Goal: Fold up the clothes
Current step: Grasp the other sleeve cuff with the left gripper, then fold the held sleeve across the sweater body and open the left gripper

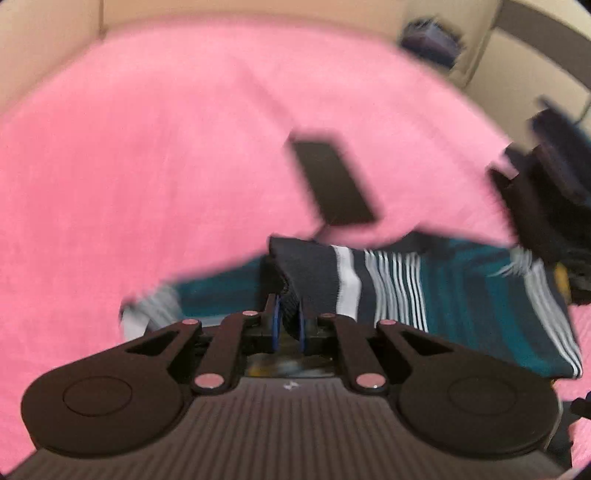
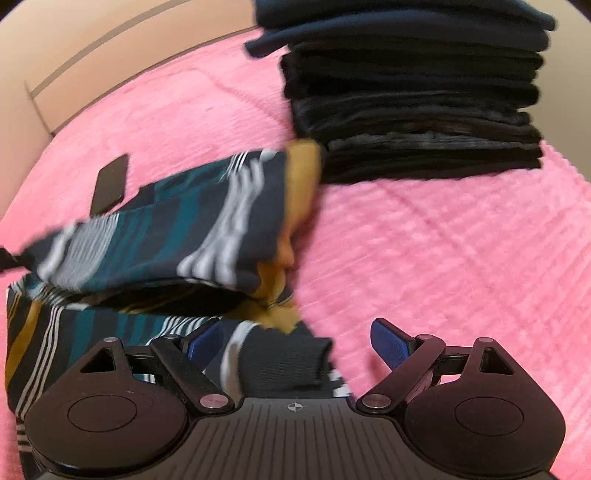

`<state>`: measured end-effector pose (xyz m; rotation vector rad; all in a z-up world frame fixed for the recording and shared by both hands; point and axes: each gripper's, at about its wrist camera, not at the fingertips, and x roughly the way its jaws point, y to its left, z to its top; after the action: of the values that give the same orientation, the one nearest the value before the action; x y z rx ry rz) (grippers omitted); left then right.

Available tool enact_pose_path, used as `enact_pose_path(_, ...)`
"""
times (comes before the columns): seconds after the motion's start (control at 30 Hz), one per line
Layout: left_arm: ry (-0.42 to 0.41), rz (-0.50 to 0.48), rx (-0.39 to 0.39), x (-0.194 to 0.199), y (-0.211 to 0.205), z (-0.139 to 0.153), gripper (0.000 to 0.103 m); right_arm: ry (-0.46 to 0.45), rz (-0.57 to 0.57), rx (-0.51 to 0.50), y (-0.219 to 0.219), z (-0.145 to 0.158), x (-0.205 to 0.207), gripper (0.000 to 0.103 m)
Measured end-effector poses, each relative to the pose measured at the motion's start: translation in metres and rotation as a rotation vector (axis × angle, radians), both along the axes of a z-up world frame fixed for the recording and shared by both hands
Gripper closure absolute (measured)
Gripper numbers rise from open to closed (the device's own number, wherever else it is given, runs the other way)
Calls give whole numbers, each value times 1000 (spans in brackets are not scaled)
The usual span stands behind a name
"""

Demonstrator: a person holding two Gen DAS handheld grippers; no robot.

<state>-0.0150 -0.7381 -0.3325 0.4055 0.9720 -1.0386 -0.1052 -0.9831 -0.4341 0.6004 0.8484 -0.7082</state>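
A striped garment (image 1: 424, 288) in teal, dark grey, white and mustard lies on the pink bedspread (image 1: 147, 166). My left gripper (image 1: 288, 321) is shut on a dark edge of it, and the cloth rises from between the blue pads. In the right wrist view the same striped garment (image 2: 166, 236) hangs as a lifted fold over a lower layer. My right gripper (image 2: 295, 343) is open, its blue pads (image 2: 391, 345) wide apart, with a dark part of the garment lying between them. Both views are motion-blurred.
A dark flat phone-like slab (image 1: 332, 181) rests on the bedspread, also the slab (image 2: 110, 182) at left in the right view. A tall stack of folded dark clothes (image 2: 413, 107) stands at the far right. Beige wall panels (image 1: 48, 33) border the bed.
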Motion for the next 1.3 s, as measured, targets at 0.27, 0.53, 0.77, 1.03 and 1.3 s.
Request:
enact_pose_path(0.27, -95, 8, 4, 19, 16, -7, 103, 9, 34, 11, 10, -3, 17, 14)
enact_pose_path(0.53, 53, -27, -9, 26, 12, -14, 88, 77, 74, -81, 12, -4, 28, 13)
enact_pose_path(0.77, 49, -64, 32, 14, -4, -29, 81, 121, 162, -163, 5, -14, 45, 13)
enact_pose_path(1.03, -54, -37, 3, 16, 6, -9, 101, 112, 150, -173, -5, -16, 51, 13)
enact_pose_path(1.3, -119, -36, 13, 19, 12, -10, 101, 160, 147, -242, -15, -35, 61, 13)
